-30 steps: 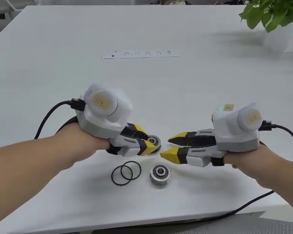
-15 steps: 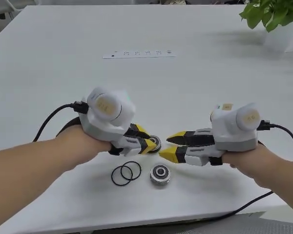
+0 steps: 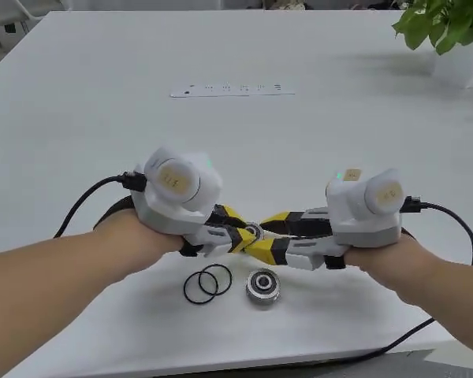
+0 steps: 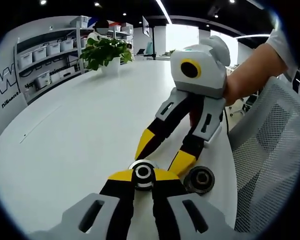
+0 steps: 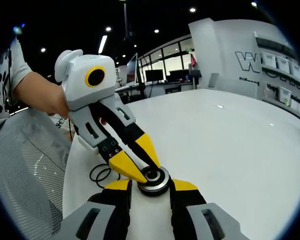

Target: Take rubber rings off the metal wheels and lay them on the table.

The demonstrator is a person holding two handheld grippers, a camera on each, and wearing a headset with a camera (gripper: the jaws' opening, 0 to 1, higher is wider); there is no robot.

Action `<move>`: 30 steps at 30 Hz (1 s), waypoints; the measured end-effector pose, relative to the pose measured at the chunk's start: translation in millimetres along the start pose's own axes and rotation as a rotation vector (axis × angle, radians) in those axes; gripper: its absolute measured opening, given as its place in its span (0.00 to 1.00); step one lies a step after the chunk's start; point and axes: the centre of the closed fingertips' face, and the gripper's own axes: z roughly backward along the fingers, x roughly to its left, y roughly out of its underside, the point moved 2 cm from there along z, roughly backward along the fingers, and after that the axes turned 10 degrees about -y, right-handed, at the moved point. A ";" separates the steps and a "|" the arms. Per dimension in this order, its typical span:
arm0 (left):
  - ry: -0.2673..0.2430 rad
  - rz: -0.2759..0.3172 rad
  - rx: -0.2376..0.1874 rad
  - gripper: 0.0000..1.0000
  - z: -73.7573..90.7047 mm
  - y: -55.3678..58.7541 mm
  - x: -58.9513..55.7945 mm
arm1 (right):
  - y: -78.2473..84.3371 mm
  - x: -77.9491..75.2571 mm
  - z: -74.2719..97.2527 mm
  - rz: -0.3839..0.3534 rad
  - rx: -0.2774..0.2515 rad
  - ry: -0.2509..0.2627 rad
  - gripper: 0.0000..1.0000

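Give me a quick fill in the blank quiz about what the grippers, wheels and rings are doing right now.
1. The left gripper is clamped on a metal ___.
2. The right gripper's jaws stand ___ on either side of that same piece.
3. ___ black rubber rings lie on the table.
4. In the head view, a loose wheel lies on the table to the ___ of the rings.
Missing words: wheel; open; two; right.

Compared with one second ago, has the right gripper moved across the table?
Yes. Judged against the loose wheel on the table, the right gripper has moved left, and its tongs now flank the held wheel in the left gripper.
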 end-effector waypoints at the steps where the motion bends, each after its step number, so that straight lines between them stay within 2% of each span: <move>1: -0.002 0.001 -0.002 0.08 0.1 0.2 0.3 | 0.4 -0.2 -0.5 0.006 0.006 0.002 0.29; 9: -0.006 0.009 -0.008 0.08 1.4 0.1 2.0 | 2.4 -6.8 -0.4 0.044 0.033 0.040 0.30; 14: -0.010 0.008 -0.010 0.08 2.8 0.0 2.1 | 3.0 -4.6 -1.1 0.054 0.037 0.031 0.26; 30: -0.019 0.020 -0.017 0.08 5.7 -0.1 2.2 | 6.5 -4.7 2.5 0.022 0.033 0.038 0.23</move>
